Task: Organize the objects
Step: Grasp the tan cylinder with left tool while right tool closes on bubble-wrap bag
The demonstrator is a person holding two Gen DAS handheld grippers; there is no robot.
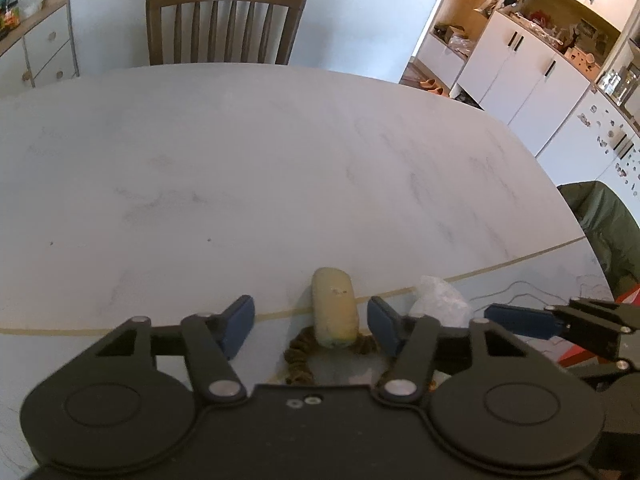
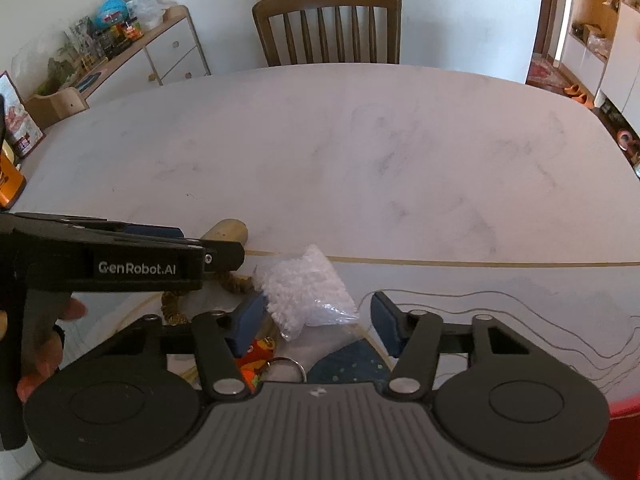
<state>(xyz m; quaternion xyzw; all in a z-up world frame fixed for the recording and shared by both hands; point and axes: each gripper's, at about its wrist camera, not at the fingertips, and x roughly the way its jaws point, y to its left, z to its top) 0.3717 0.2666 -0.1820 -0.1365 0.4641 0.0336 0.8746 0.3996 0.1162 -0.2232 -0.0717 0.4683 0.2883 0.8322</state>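
Straddling: left gripper [image 1: 310,322], fingers wide, either side of cork [image 1: 334,306]
Right gripper [image 2: 318,320]: fingers wide, bag [image 2: 306,290] between
Worktop [image 1: 240,160]: marbled

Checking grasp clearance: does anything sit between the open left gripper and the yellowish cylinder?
Nothing visible does. The left gripper is open, with the yellowish cylinder between its fingers, lying on a brown scrunchie.
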